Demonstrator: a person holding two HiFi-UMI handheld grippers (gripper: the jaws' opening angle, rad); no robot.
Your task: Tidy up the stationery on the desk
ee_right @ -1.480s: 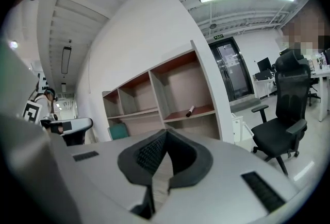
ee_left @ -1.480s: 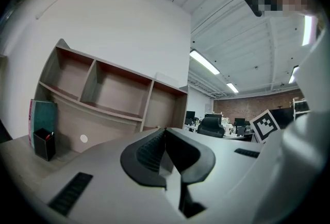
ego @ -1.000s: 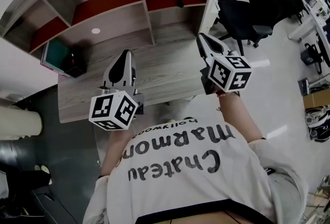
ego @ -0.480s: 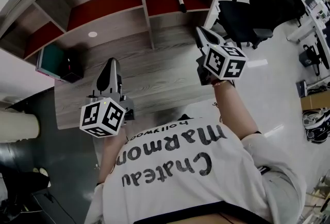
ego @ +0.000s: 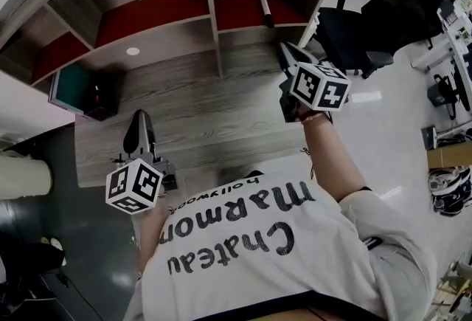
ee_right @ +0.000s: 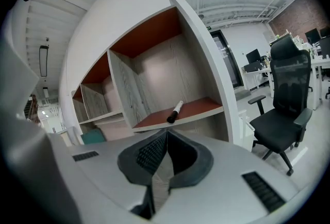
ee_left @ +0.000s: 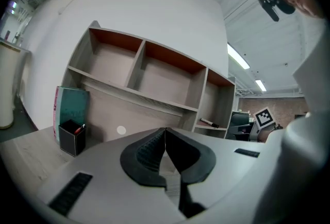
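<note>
Jaws on both tools are pressing together, with nothing between them. The left gripper [ego: 140, 119] [ee_left: 165, 131] is hovering over the front left part of the tabletop [ego: 221, 102] and is pointing toward its back left corner. There a black pen holder [ego: 99, 98] [ee_left: 71, 138] is standing just in front of a teal upright thing [ego: 70, 87] [ee_left: 72, 107], possibly a book, though the view is dim. A red-tipped pen [ee_left: 78, 128] is sticking out of the holder. The right gripper [ego: 286, 51] [ee_right: 166, 133] is hovering near the tabletop's right edge and is facing the shelf unit [ego: 210, 17] that is standing along the back edge. A black-and-white marker [ego: 264, 8] [ee_right: 175, 111] [ee_left: 209, 123] is lying on the red shelf of the unit's rightmost compartment, well apart from both grippers. A black office chair [ego: 354, 46] [ee_right: 283, 115] is standing beyond the right edge.
</note>
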